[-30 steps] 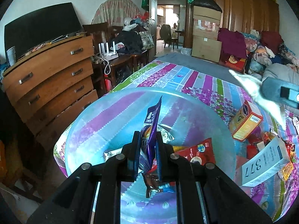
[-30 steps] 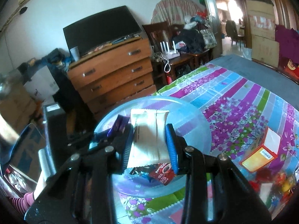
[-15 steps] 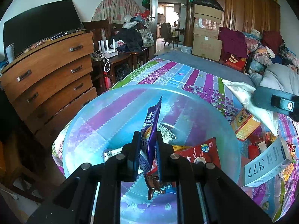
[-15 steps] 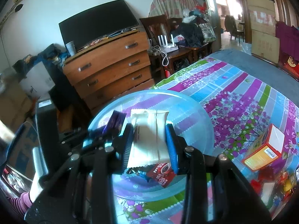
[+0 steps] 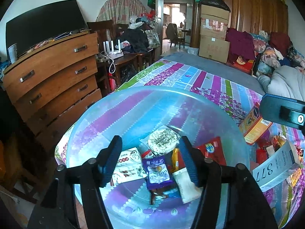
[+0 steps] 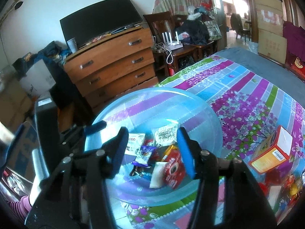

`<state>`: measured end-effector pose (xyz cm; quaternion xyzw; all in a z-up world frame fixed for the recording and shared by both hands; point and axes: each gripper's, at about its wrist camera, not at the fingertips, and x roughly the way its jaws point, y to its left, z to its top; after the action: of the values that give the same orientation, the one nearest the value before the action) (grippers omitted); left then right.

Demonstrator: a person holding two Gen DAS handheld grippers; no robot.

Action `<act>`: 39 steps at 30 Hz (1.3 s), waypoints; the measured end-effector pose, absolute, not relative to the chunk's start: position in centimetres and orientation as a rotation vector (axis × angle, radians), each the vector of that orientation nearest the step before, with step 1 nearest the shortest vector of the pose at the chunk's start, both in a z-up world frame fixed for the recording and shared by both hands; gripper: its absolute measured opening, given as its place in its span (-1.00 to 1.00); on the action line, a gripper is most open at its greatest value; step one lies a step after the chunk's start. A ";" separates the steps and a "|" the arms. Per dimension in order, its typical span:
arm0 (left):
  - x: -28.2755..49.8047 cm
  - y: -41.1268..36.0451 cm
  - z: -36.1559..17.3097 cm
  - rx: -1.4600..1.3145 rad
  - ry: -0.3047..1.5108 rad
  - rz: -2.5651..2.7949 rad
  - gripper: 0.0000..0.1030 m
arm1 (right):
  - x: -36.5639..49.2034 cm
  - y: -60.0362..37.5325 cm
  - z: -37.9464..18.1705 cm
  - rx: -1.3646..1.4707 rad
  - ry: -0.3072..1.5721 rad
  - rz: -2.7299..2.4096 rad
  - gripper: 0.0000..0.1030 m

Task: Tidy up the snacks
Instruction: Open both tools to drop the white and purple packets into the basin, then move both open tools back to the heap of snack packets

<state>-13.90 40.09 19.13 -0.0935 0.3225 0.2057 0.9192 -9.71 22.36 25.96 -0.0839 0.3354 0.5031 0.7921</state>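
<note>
A clear blue plastic basin (image 5: 133,114) (image 6: 152,103) sits on the bed's striped cloth. Inside lie a purple snack packet (image 5: 157,172) (image 6: 143,155), a white packet (image 5: 187,185) (image 6: 157,174), a red packet (image 5: 212,151) (image 6: 174,168), a round rice cracker (image 5: 162,142) (image 6: 165,135) and a white-red packet (image 5: 129,164) (image 6: 135,142). My left gripper (image 5: 151,162) is open and empty above the basin. My right gripper (image 6: 153,152) is open and empty above the basin; its body shows at the right of the left wrist view (image 5: 284,111).
An orange box (image 5: 254,123) (image 6: 272,152), a white box marked 377 (image 5: 276,167) and several small wrappers (image 5: 266,150) lie on the bed right of the basin. A wooden dresser (image 5: 53,72) (image 6: 112,63) stands left of the bed.
Both grippers opened. The purple packet fell from the left gripper into the basin, and the white packet fell from the right gripper into the basin.
</note>
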 end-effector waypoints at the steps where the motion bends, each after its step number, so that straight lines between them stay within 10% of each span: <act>1: -13.9 40.1 19.2 -0.191 0.660 0.424 0.34 | -9.8 22.2 26.0 -0.178 0.719 1.082 0.09; 16: -14.8 38.1 20.6 -0.135 0.626 0.451 0.42 | -13.5 17.2 27.6 -0.170 0.588 1.044 0.43; 39: -14.5 29.3 25.4 -0.003 0.539 0.351 0.43 | -15.2 6.7 28.6 -0.107 0.507 0.868 0.45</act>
<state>-14.52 29.33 25.38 -0.0016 0.2651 0.1724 0.9487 -15.24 6.74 28.59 -0.0512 0.2426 0.4156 0.8751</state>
